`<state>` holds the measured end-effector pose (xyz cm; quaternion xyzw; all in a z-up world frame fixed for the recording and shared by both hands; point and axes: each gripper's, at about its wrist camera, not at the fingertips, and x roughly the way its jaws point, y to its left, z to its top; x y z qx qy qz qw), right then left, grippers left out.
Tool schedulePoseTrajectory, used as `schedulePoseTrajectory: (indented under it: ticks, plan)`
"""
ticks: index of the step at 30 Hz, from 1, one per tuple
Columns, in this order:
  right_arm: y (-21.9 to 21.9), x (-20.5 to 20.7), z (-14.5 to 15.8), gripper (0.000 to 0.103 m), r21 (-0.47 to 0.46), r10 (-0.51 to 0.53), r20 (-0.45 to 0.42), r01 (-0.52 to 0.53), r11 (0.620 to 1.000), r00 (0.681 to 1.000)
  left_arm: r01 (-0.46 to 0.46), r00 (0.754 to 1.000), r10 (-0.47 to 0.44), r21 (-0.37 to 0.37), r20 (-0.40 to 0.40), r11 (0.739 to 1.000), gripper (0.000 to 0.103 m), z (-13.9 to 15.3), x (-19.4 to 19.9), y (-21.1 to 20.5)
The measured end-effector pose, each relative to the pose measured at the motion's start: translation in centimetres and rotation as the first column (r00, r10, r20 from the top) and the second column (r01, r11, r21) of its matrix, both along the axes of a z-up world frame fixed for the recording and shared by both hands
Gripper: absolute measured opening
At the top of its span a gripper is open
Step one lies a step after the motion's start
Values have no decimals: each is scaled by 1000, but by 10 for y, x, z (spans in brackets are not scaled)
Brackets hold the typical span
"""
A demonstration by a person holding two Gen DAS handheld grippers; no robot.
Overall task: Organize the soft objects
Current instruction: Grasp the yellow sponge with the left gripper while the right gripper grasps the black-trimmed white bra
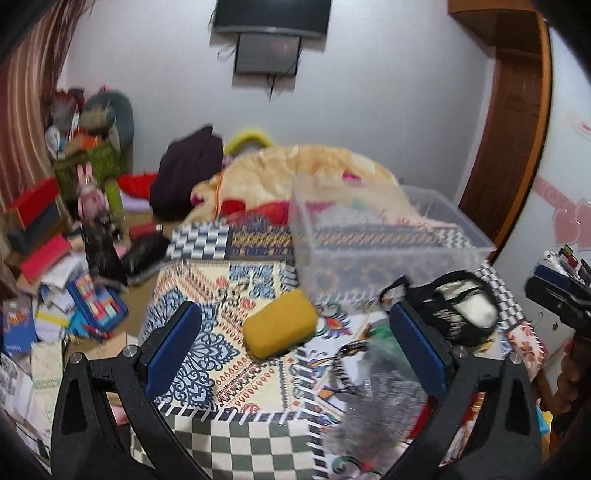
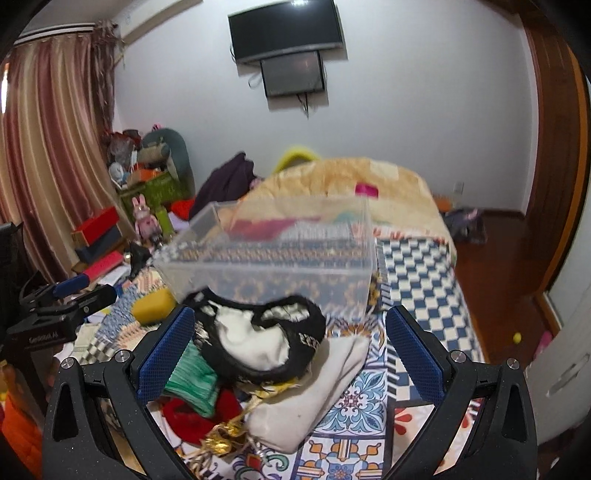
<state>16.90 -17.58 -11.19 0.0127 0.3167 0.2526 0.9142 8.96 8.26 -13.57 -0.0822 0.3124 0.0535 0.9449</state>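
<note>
A yellow sponge lies on the patterned bedspread, just ahead of my open, empty left gripper. It also shows in the right wrist view. A clear plastic box stands behind it, and shows in the right wrist view. My right gripper is open and empty over a pile: a black bag with white lining, a white cloth pouch, a green cloth and a red cloth. A grey fluffy item lies by my left gripper's right finger.
A beige blanket and a dark garment lie at the bed's far end. Boxes, books and toys crowd the floor to the left. A wooden door and wood floor are on the right. A TV hangs on the wall.
</note>
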Motion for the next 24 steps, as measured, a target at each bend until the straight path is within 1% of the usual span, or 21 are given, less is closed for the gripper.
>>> schedulePoseTrajectory:
  ticks: [1, 2, 3, 4, 5, 6, 7, 9, 10, 12, 13, 15, 16, 17, 18, 19, 21, 24]
  plan:
    - [0, 2, -4, 103, -4, 3, -9, -3, 1000, 1000, -3, 1000, 3, -14, -22, 1000, 103, -7, 7, 4]
    - [0, 4, -7, 100, -10, 5, -16, -5, 1000, 1000, -6, 999, 5, -25, -39, 1000, 103, -12, 12, 7]
    - [1, 6, -9, 95, -18, 8, -22, -8, 1000, 1000, -9, 999, 7, -33, -50, 999, 103, -16, 17, 9]
    - [3, 8, -11, 93, -27, 16, -29, -16, 1000, 999, -12, 998, 9, -48, -65, 999, 103, -21, 22, 12]
    - [6, 13, -13, 88, -33, 20, -35, -21, 999, 999, -12, 997, 7, -58, -74, 998, 103, -25, 27, 13]
    - [7, 16, -15, 83, -40, 23, -43, -24, 999, 999, -12, 997, 7, -65, -81, 998, 101, -28, 30, 14]
    - [9, 19, -17, 81, -43, 28, -54, -31, 999, 998, -11, 996, 4, -74, -91, 997, 99, -31, 35, 15]
    - [12, 23, -22, 71, -43, 34, -75, -37, 998, 997, -8, 993, -2, -82, -115, 997, 90, -36, 41, 15]
    - [13, 24, -24, 70, -42, 37, -87, -40, 998, 996, -9, 991, -3, -89, -131, 996, 89, -40, 45, 15]
    - [14, 27, -29, 61, -38, 42, -112, -46, 998, 993, -16, 989, 1, -100, -147, 995, 88, -45, 49, 16]
    - [14, 27, -30, 58, -36, 46, -121, -50, 998, 992, -20, 987, 3, -102, -159, 995, 86, -49, 52, 16]
    - [11, 29, -34, 48, -24, 53, -137, -57, 998, 989, -27, 983, 9, -96, -181, 995, 76, -54, 54, 15]
    - [10, 28, -34, 45, -15, 58, -143, -61, 998, 988, -25, 982, 5, -99, -189, 995, 73, -56, 55, 15]
    - [10, 28, -34, 39, -10, 62, -146, -64, 998, 987, -22, 980, 1, -105, -197, 994, 67, -57, 55, 15]
    - [10, 26, -33, 36, -10, 61, -142, -63, 998, 988, -20, 979, -3, -111, -205, 994, 63, -59, 55, 15]
    - [10, 26, -32, 35, -14, 61, -135, -63, 998, 989, -21, 979, -1, -109, -202, 994, 63, -59, 53, 15]
    - [10, 24, -30, 26, -20, 62, -122, -65, 998, 991, -21, 980, -1, -110, -197, 994, 61, -58, 50, 15]
    - [9, 21, -26, 22, -16, 62, -104, -64, 998, 993, -20, 981, -2, -113, -193, 993, 59, -57, 42, 14]
